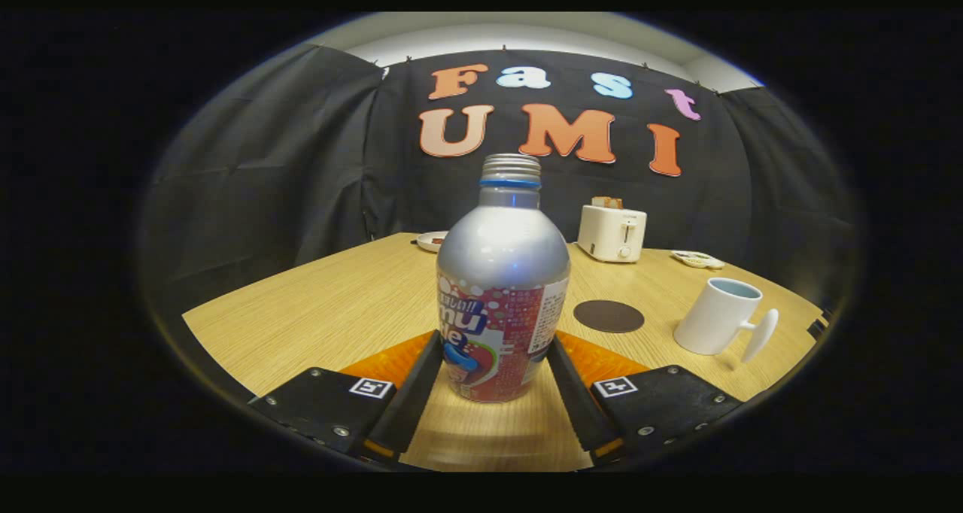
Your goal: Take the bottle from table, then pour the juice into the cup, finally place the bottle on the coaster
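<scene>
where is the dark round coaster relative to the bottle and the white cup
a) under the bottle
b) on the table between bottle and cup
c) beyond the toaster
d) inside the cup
b: the coaster lies bare on the table, between the bottle and the cup.

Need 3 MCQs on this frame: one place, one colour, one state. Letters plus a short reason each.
1. The coaster lies:
A. between bottle and cup
B. under the toaster
C. under the bottle

2. The cup is:
A. red
B. white
C. black

3. The bottle is:
A. on its side
B. upright on the table, no cap
C. lifted and tilted

Answers:
1 A, the dark disc sits bare on the table, beyond the fingers, with the bottle on one side and the cup on the other.
2 B, white body and handle.
3 B, it stands on its base between the fingers of the gripper, bare threads at the neck; contact is unclear.
</scene>
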Motion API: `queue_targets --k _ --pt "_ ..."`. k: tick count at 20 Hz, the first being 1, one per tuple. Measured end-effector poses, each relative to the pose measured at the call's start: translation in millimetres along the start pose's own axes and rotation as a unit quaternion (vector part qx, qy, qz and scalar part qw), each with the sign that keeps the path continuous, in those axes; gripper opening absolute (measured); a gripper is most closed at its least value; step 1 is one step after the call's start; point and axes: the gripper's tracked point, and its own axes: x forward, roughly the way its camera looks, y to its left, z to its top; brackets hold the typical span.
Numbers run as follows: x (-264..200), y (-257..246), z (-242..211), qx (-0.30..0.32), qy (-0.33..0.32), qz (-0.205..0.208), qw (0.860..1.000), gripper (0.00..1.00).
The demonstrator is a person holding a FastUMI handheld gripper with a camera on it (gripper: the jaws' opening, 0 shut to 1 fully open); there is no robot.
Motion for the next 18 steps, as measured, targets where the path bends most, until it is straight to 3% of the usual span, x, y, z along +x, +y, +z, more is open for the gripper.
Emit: queue_targets --k 9,18 --pt "-10 -10 44 0.076 -0.056 0.014 0.995 0.77" --pt "-1 -36 74 0.206 -0.067 0.028 0.976 0.77"
